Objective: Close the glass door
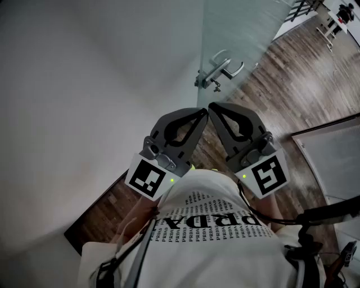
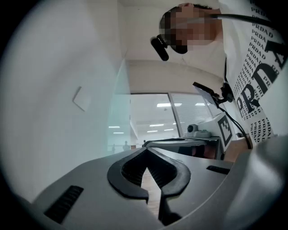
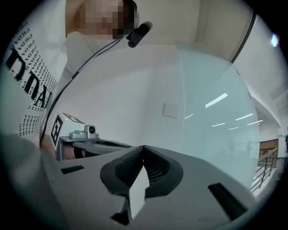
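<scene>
The frosted glass door [image 1: 236,28] stands ahead of me, with its metal lever handle [image 1: 220,70] near the edge that meets the white wall. I hold both grippers low in front of my chest, short of the handle and touching nothing. My left gripper [image 1: 202,112] is shut and empty, its jaws meeting at the tip [image 2: 145,150]. Beside it, tip almost against tip, my right gripper [image 1: 212,106] is likewise shut on nothing [image 3: 143,147]. The glass pane [image 2: 118,121] shows past the left jaws, and the glass pane [image 3: 216,112] fills the right of the right gripper view.
A white wall [image 1: 73,95] runs along my left, carrying a small square wall plate [image 3: 171,110]. Wooden floor [image 1: 292,73] lies beyond the door. A grey floor panel [image 1: 334,160] sits to the right, and a railing [image 1: 301,8] is far off at the top.
</scene>
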